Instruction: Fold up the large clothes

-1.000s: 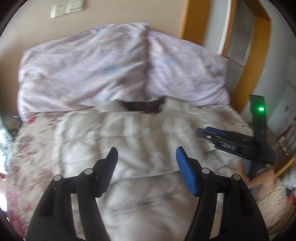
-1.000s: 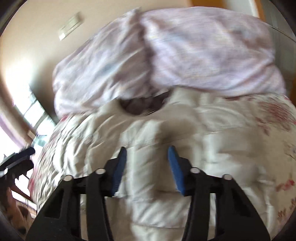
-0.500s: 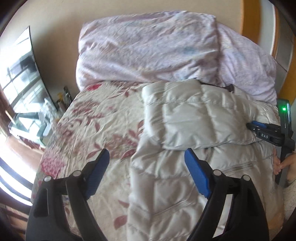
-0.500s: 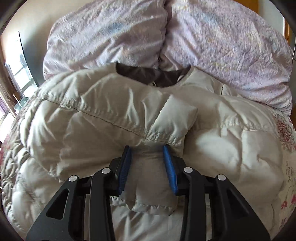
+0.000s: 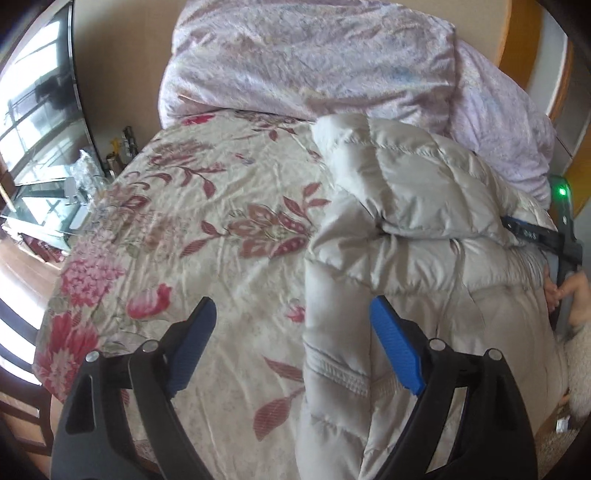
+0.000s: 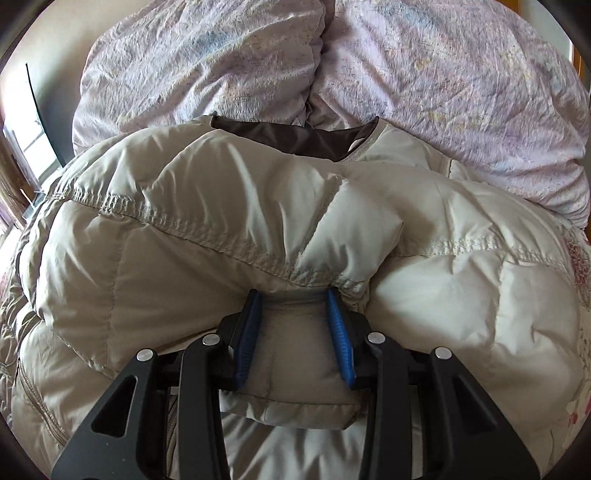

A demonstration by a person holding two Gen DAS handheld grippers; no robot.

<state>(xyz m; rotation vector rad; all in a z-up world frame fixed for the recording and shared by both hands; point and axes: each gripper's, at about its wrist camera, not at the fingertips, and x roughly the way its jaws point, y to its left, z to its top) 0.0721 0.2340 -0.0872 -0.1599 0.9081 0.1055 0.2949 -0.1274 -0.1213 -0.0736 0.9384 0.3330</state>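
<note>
A puffy beige down jacket (image 5: 424, 258) lies on the bed with its brown-lined collar (image 6: 295, 136) toward the pillows. My left gripper (image 5: 291, 302) hovers over the jacket's left edge. Its jaws are opening wide: one blue pad is above the bedspread, the other above the jacket, and neither presses on anything. My right gripper (image 6: 293, 295) is shut on the sleeve cuff (image 6: 303, 354), which is folded across the jacket's body (image 6: 166, 258). It also shows at the right of the left wrist view as the right gripper (image 5: 532, 232), held by a hand (image 5: 569, 295).
A floral bedspread (image 5: 184, 221) covers the bed left of the jacket. Lilac pillows (image 5: 314, 62) are piled at the head against the wall. A window and a glass table (image 5: 37, 166) stand beyond the bed's left edge. A wooden door frame (image 5: 517, 33) is at the far right.
My left gripper has swung left from over the jacket's middle to its left edge, and its jaws have widened. My right gripper has sunk and closed on the sleeve cuff.
</note>
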